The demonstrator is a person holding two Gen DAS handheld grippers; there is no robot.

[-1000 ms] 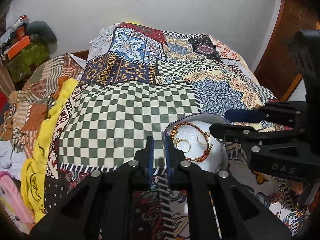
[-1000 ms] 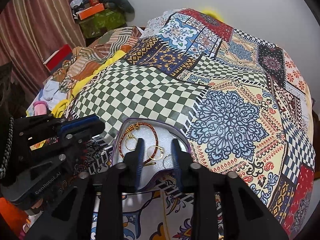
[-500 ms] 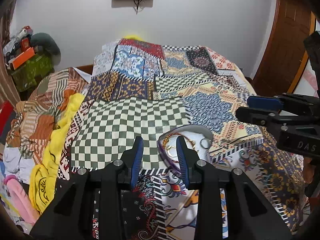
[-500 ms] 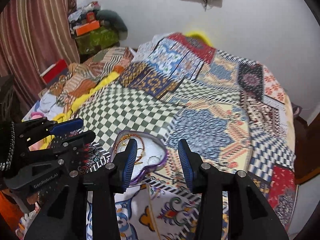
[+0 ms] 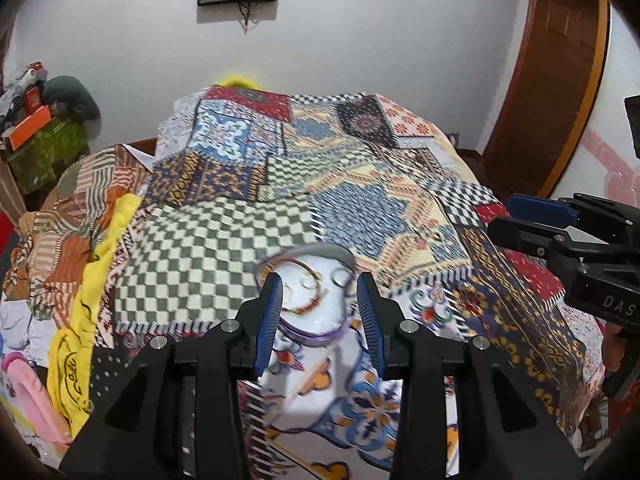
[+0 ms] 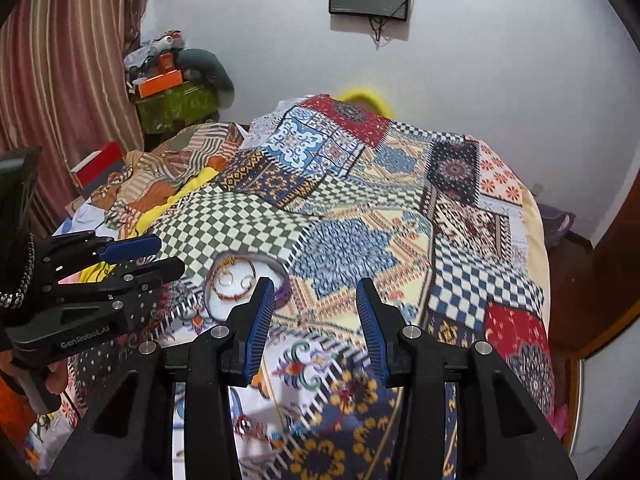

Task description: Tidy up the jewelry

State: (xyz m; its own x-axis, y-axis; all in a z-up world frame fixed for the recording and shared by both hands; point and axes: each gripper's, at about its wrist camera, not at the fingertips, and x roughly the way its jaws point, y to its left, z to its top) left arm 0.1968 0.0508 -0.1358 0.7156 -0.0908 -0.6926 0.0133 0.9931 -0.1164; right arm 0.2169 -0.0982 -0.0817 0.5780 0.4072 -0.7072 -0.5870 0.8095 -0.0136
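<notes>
Sitting on the patchwork bedspread [image 5: 248, 232], the heart-shaped tray [image 5: 320, 330] has a beaded bracelet [image 5: 310, 304] and a couple of hoop earrings [image 6: 226, 279] lying in it. Left gripper [image 5: 320, 320] hangs right over the tray, fingers spread wide, holding nothing. Right gripper [image 6: 316, 322] is off to the tray's right, also wide open and empty.

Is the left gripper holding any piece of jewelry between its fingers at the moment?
No: the left gripper stands open with nothing between its fingers, and the bracelet lies in the heart-shaped box on the bed beyond.
</notes>
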